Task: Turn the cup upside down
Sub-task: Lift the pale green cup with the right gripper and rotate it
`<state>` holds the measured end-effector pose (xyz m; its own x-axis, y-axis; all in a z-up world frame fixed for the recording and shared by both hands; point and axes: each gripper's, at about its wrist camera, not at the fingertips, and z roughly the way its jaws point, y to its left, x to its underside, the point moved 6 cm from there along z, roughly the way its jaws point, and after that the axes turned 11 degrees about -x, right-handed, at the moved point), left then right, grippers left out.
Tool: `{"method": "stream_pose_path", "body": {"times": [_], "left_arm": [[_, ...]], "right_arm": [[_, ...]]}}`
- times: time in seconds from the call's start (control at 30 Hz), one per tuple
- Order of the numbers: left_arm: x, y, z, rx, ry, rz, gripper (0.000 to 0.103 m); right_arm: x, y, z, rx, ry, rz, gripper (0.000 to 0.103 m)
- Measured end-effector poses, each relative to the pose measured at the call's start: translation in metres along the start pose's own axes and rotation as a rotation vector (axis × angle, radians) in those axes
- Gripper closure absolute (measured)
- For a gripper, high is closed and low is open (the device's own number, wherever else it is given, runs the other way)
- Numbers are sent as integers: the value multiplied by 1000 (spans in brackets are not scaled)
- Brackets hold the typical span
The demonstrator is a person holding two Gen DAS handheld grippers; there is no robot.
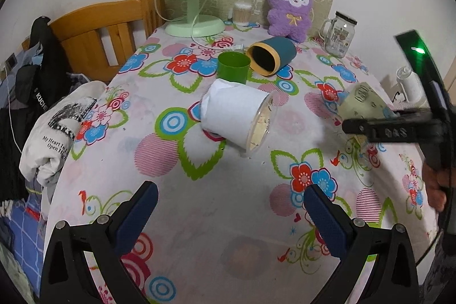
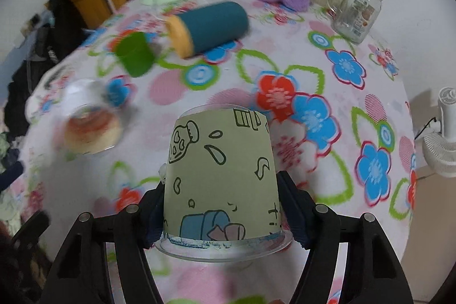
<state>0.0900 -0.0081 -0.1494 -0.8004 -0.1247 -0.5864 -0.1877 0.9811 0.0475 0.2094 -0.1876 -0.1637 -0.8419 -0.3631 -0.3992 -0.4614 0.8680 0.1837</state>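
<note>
While my right tool (image 2: 225, 207) clamps the pale green cup (image 2: 221, 170) near its rim, the cup's long axis runs away from me — base forward, above the tabletop (image 2: 327, 70). My left tool (image 1: 230, 207) hangs apart, holding nothing.

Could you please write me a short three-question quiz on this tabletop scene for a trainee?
1. True or false: the right gripper holds the pale green illustrated paper cup between its jaws.
2. Which vessel stands upright? A) the white paper-wrapped clear plastic cup B) the small dark green plastic cup C) the teal cylindrical cup with a yellow rim
3. Fill in: the left gripper is ____, holding nothing.

Key: 1 true; 2 B, as the other two lie on their sides on the floral tablecloth; 3 open.
</note>
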Motion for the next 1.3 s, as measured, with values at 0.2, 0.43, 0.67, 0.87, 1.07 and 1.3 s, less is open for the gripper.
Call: {"method": "stream_pose_path", "body": {"times": [0.2, 0.43, 0.67, 0.87, 1.07, 1.3], "left_arm": [[15, 22, -18, 4, -14, -53, 0], [38, 45, -33, 8, -4, -119, 0], [46, 49, -39, 3, -4, -140, 0], [48, 44, -42, 7, -4, -131, 0], [48, 36, -41, 17, 3, -116, 0], [49, 27, -38, 27, 11, -94, 0]], "right_arm": [[44, 57, -14, -62, -7, -21, 31], [86, 101, 1, -85, 51, -49, 31], [102, 110, 12, -94, 66, -33, 31], [105, 111, 16, -100, 70, -23, 31], [106, 111, 16, -105, 68, -21, 31], [107, 112, 15, -103, 65, -31, 30]]}}
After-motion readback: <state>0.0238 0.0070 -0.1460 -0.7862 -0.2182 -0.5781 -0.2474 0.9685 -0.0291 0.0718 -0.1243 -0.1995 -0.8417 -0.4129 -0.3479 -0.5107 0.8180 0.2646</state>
